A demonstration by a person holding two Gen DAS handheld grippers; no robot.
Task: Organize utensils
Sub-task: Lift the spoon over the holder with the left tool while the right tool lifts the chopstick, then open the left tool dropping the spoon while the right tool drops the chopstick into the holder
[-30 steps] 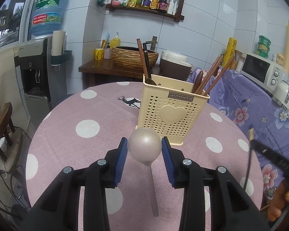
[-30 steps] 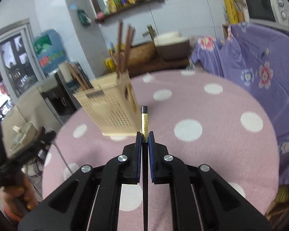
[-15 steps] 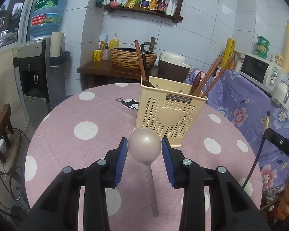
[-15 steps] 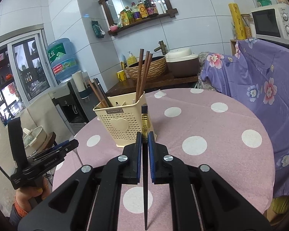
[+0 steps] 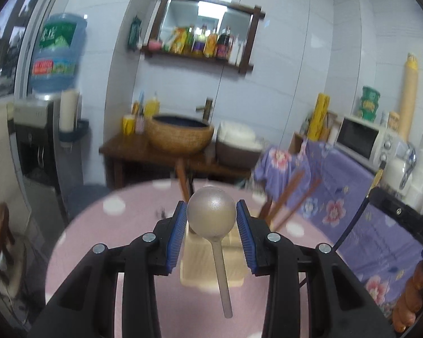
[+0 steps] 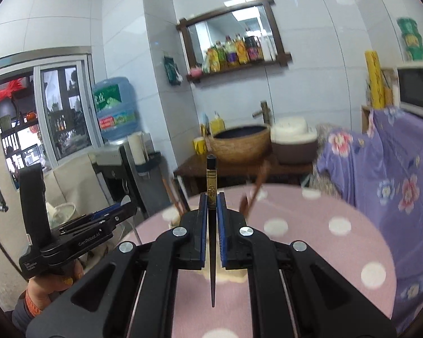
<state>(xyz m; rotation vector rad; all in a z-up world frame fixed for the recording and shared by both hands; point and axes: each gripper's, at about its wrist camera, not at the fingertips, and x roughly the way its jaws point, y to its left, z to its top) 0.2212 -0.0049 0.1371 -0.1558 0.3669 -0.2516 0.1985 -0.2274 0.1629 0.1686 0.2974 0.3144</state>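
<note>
Silvery and round, the spoon (image 5: 211, 215) sits bowl-up between the blue pads of our left gripper (image 5: 211, 219), which clasps it by the bowl while the handle hangs down over the cream utensil holder (image 5: 211, 264). Our right gripper (image 6: 211, 214) pinches a black chopstick (image 6: 211, 186) by its gold-banded upper part, tip pointing down above the same holder (image 6: 225, 277) on the pink dotted table (image 6: 310, 242).

We judge several risks. The spoon's smooth, round bowl could twist or slip in the pads as we lower it. Brown chopsticks (image 5: 287, 200) already lean out of the holder, so either utensil may snag them or land in the wrong compartment. Both grippers are close over one small target and could knock each other. Blur also hides the dividers from us.

Against a second ago, we have risen and moved in: the holder stood ahead of us with its heart-marked face in full view, and it now lies beneath both grippers, largely hidden behind them. Both grips are unchanged.
</note>
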